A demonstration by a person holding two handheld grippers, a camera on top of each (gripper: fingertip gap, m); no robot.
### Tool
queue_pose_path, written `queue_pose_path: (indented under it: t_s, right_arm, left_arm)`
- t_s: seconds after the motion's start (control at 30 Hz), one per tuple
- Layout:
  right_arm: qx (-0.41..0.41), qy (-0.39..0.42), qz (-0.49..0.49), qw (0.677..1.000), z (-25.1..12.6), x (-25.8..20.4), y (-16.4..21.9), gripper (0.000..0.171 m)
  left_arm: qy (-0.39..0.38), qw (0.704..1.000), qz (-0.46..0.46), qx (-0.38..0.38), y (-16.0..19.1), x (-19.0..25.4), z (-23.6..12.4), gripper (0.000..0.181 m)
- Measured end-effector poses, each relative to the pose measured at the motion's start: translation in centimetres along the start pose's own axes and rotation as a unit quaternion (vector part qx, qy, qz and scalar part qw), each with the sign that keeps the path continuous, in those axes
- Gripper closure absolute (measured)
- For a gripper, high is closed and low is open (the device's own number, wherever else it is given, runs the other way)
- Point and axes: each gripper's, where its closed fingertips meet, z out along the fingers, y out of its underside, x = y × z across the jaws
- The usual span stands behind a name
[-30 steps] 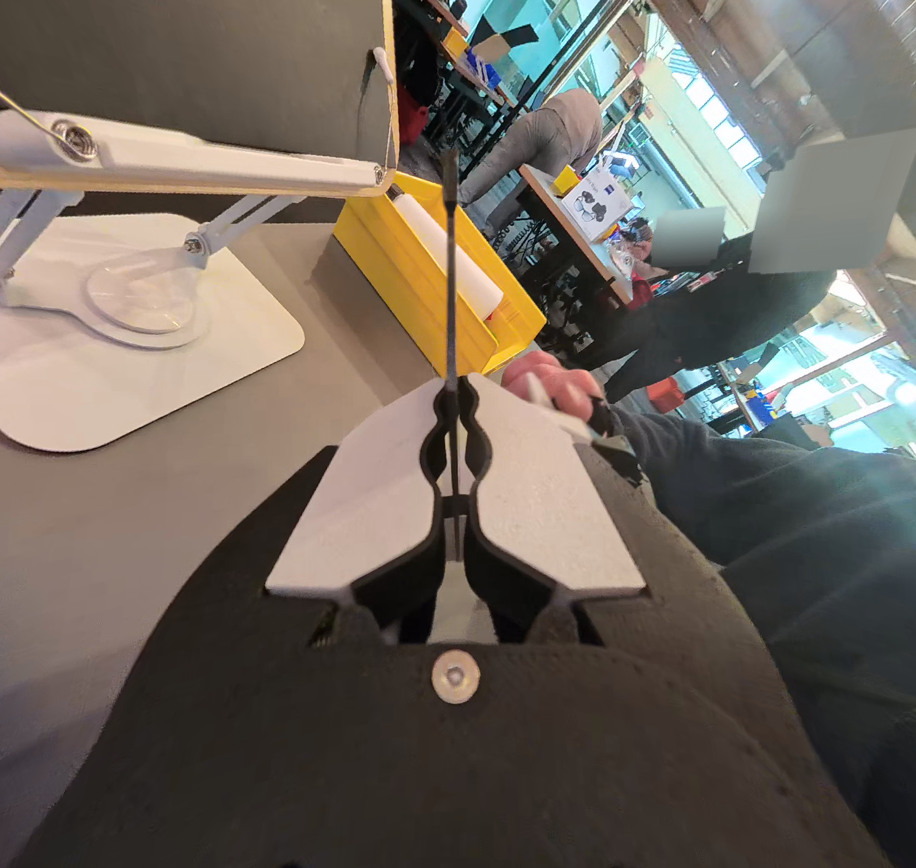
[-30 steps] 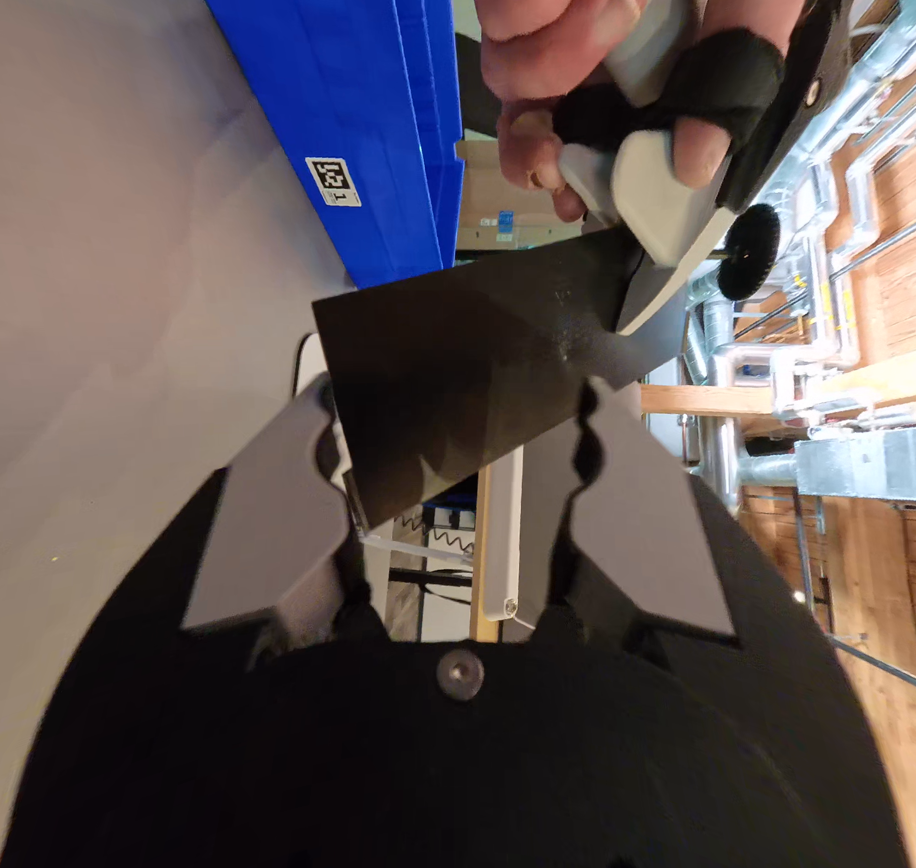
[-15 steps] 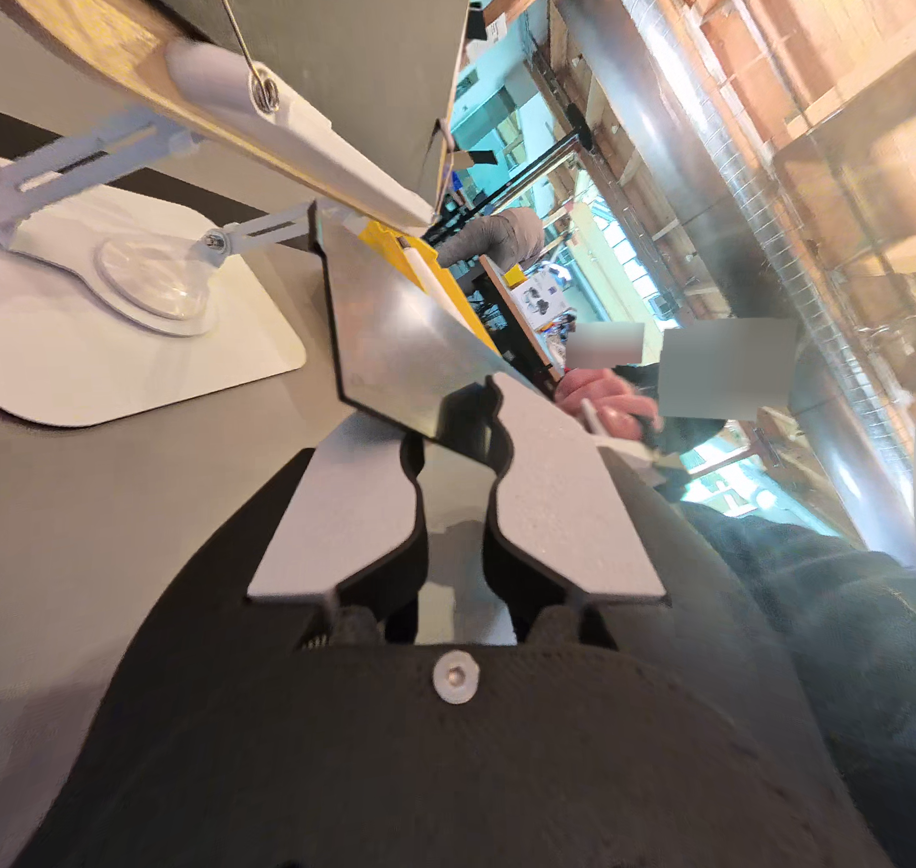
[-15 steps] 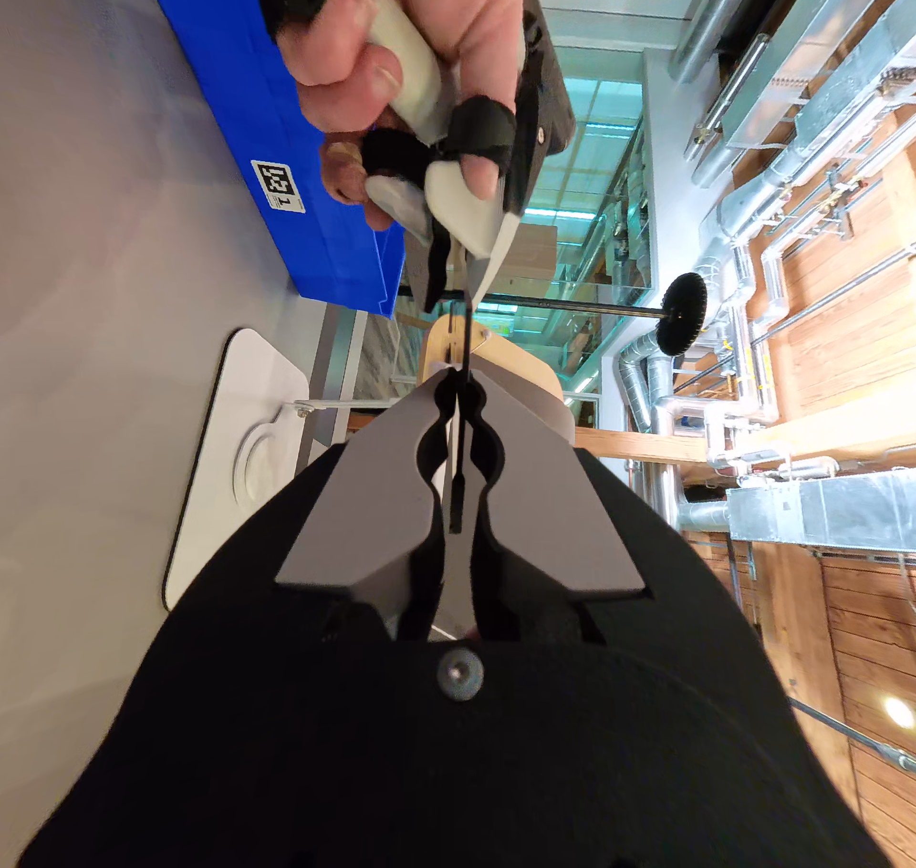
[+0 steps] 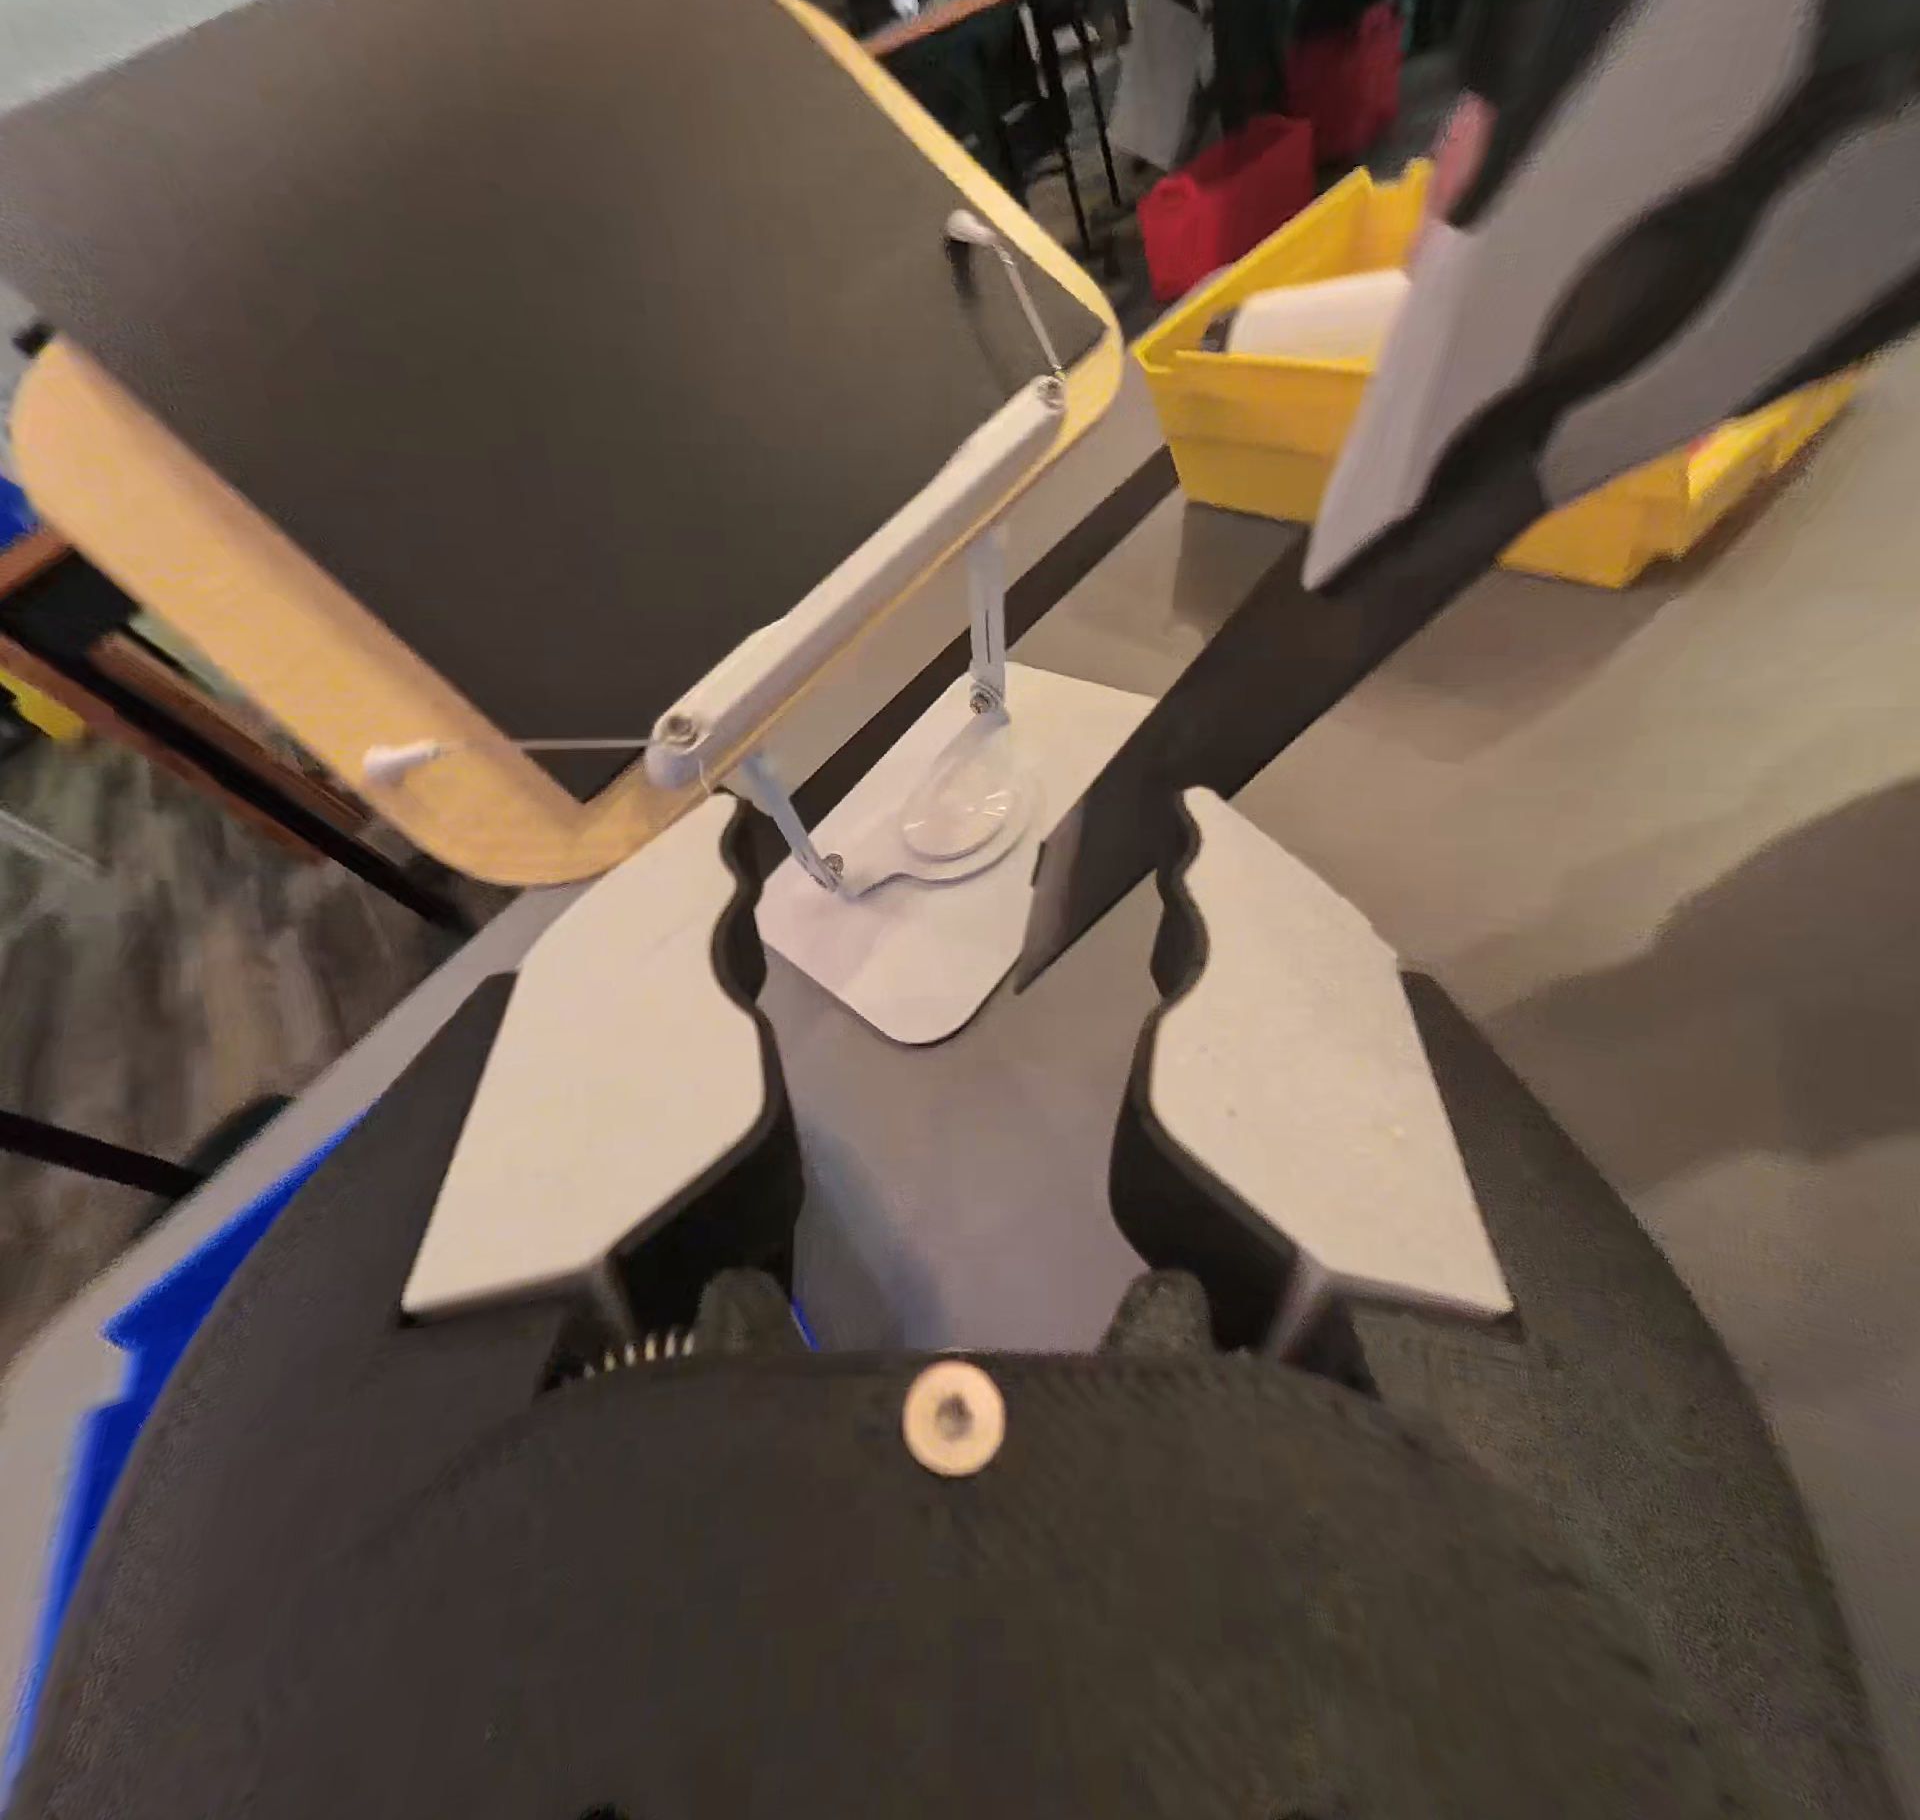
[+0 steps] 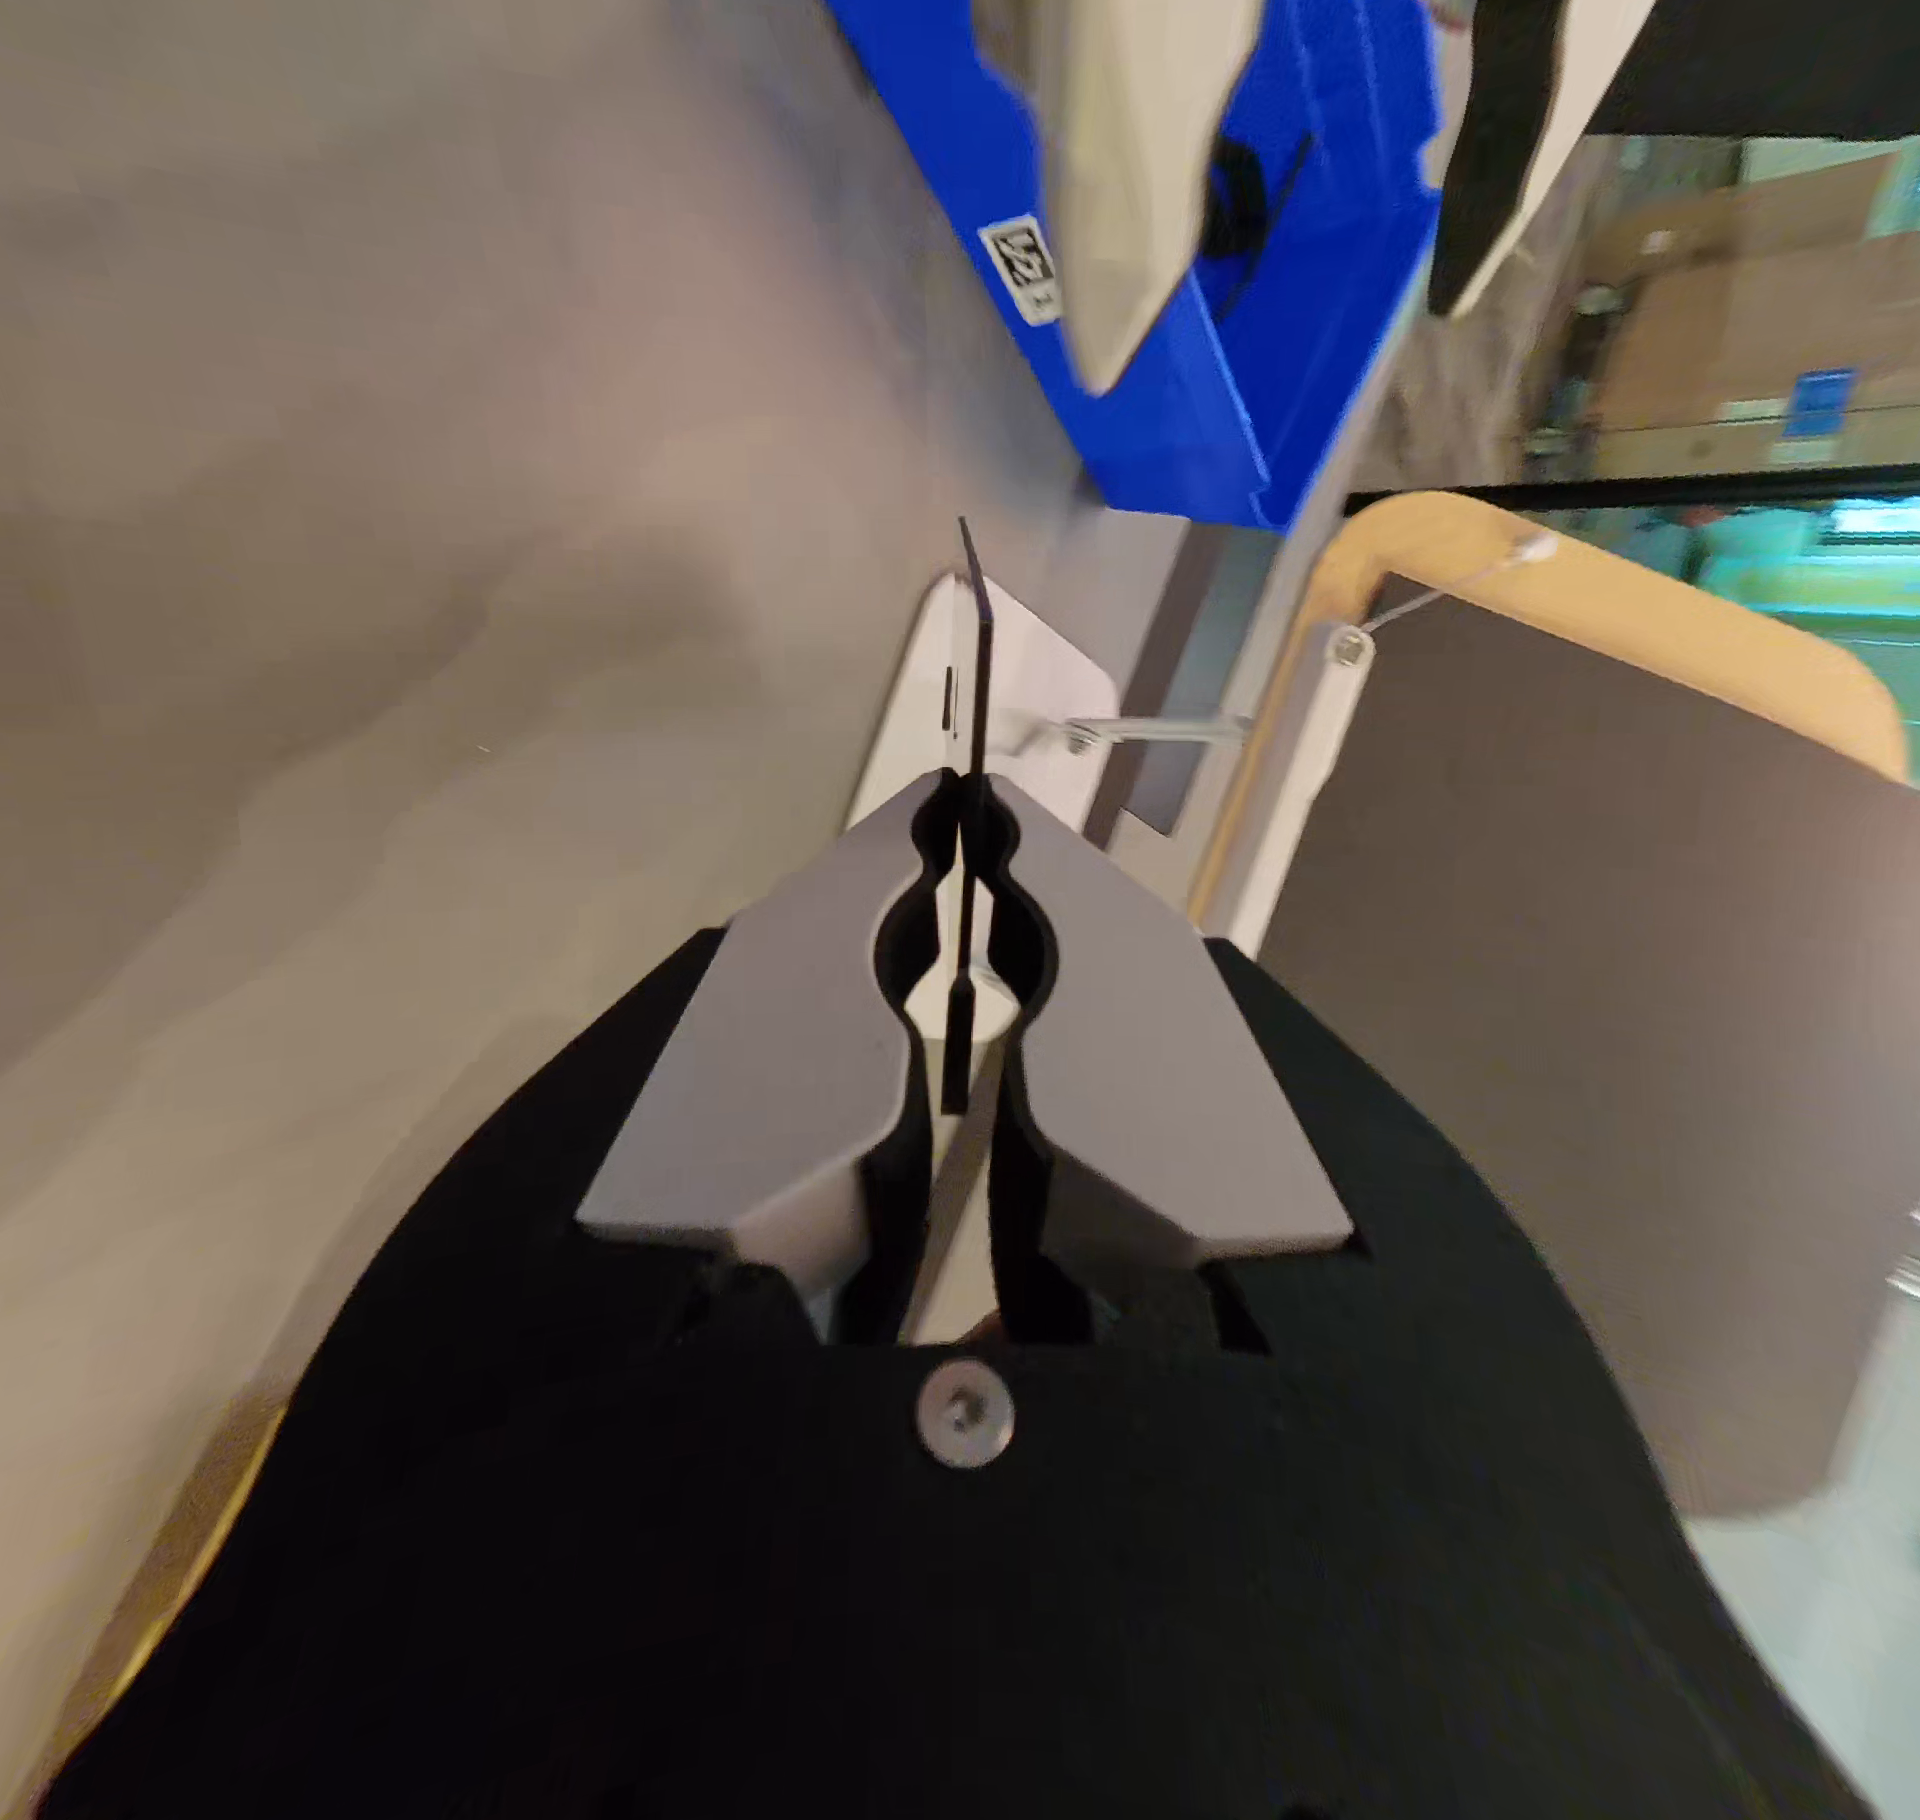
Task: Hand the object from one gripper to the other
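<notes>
Now my left gripper [image 5: 961, 897] has let go and gapes wide; my right gripper [image 6: 966, 783] pinches the black sheet [image 6: 975, 690] above the white stand [image 6: 1029, 690].

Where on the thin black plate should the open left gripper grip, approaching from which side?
The free lower end of the black plate, away from the right gripper clamping its far end. Come end-on, left gripper jaws across its flat faces: it is thin.

Stand [image 5: 914, 949] on table [image 5: 1507, 835], bin [image 5: 1257, 409] behind
</notes>
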Motion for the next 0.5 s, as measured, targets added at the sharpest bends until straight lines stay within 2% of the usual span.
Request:
queue_pose_path:
  t_s: [0.13, 0.23, 0.3, 0.43, 0.5]
  right_arm:
    - [0.059, -0.103, 0.100, 0.988, -0.7, 0.2, -1.3, 0.171]
    - [0.097, -0.186, 0.164, 0.964, -1.6, 0.5, -1.6, 0.171]
    - [0.105, -0.238, 0.192, 0.946, -2.1, 0.3, -1.6, 0.171]
    - [0.088, -0.282, 0.197, 0.935, -2.0, 0.0, -0.9, 0.171]
    - [0.087, -0.301, 0.190, 0.931, -2.1, -0.3, -1.0, 0.171]
  left_arm:
    - [-0.008, 0.989, 0.145, -0.006, -0.7, 3.1, 0.6, 0.104]
    - [-0.049, 0.961, 0.271, 0.010, -1.0, 4.7, 0.6, 0.105]
    - [-0.071, 0.947, 0.314, -0.008, -0.1, 5.1, 0.9, 0.108]
    - [-0.034, 0.967, 0.249, -0.036, 2.4, 5.9, 1.7, 0.111]
    - [0.012, 0.977, 0.206, -0.050, 3.5, 7.1, 2.0, 0.119]
